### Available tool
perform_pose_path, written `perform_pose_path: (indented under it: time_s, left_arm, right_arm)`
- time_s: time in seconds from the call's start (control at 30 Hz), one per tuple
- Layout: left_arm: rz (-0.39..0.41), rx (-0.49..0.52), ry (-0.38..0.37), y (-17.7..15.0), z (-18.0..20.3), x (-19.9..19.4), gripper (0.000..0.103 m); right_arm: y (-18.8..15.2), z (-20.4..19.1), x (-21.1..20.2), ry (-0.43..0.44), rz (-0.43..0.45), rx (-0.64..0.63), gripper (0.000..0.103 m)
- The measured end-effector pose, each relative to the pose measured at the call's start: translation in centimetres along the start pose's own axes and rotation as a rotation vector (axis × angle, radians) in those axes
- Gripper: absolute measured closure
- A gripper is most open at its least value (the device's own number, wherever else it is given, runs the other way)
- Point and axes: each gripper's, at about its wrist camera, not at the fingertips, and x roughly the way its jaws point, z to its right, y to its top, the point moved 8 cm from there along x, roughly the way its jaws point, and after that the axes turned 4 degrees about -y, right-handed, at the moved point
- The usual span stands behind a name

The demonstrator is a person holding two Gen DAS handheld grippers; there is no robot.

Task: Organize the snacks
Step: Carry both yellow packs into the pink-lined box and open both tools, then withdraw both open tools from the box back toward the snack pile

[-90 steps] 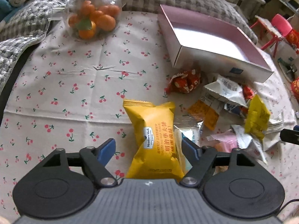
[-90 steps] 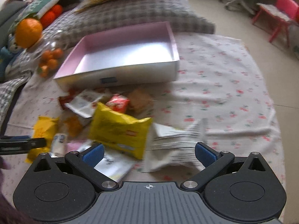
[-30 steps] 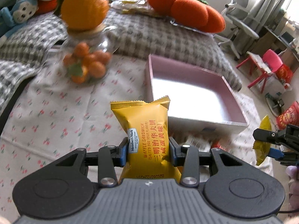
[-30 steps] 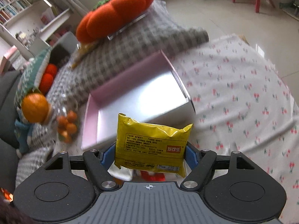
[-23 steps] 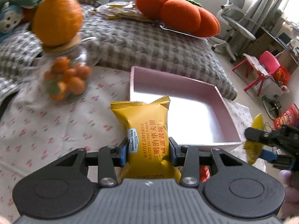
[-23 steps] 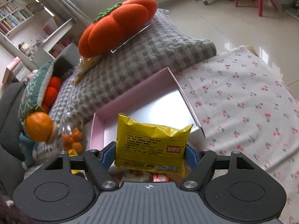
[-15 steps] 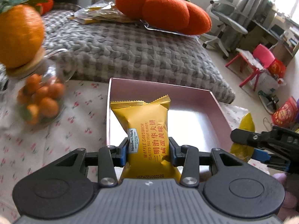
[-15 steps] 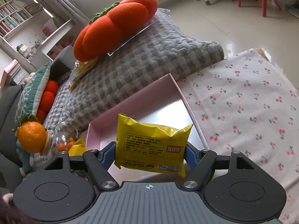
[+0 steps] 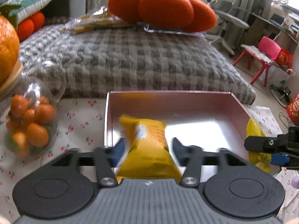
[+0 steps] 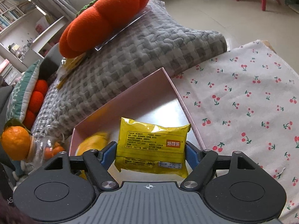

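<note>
The pink box (image 9: 186, 100) sits open on the cherry-print cloth, in front of both grippers. My left gripper (image 9: 146, 146) is open over the box's near left part; the orange waffle sandwich pack (image 9: 149, 145) is blurred between its spread fingers, tipping into the box. That pack also shows blurred in the right wrist view (image 10: 93, 145). My right gripper (image 10: 151, 151) is shut on the yellow snack packet (image 10: 151, 145) and holds it above the box (image 10: 142, 93). It appears at the right edge of the left wrist view (image 9: 276, 147).
A glass jar of small oranges (image 9: 28, 123) with a big orange on its lid stands left of the box. A grey checked cushion (image 9: 130, 56) and an orange pumpkin pillow (image 9: 162, 9) lie behind it. Cherry-print cloth (image 10: 252, 102) spreads to the right.
My left gripper has opened and the orange pack is dropping from it into the box. Both grippers have moved closer over the box. The right gripper still holds its yellow packet.
</note>
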Motion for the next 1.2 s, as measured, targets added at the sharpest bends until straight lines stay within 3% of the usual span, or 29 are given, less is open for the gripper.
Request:
perform_pose_path:
  time_s: [0.23,0.5,0.87,1.2]
  left_arm:
    - [0.033,0.047,0.005,0.3,0.8,-1.3,0.015]
    - [0.023,0.083,0.007,-0.6,1.4,-3.5,0.001]
    - [-0.036,0.087,0.059,-3.4,1.8,-7.0,0.0]
    - [-0.078,0.164,0.077,-6.9,2.8,-10.0,0.0]
  right_arm:
    - [0.2,0.0,-0.8,0.011,0.003,0.03,0.014]
    - [-0.2,0.1,-3.4,-0.01,0.022,0.026,0.009]
    - [-3.1,-1.4,-8.4,-0.017,0.041,-0.063,0.007]
    - [-6.7,-2.1,-11.9,-0.011,0.052,-0.149,0.004]
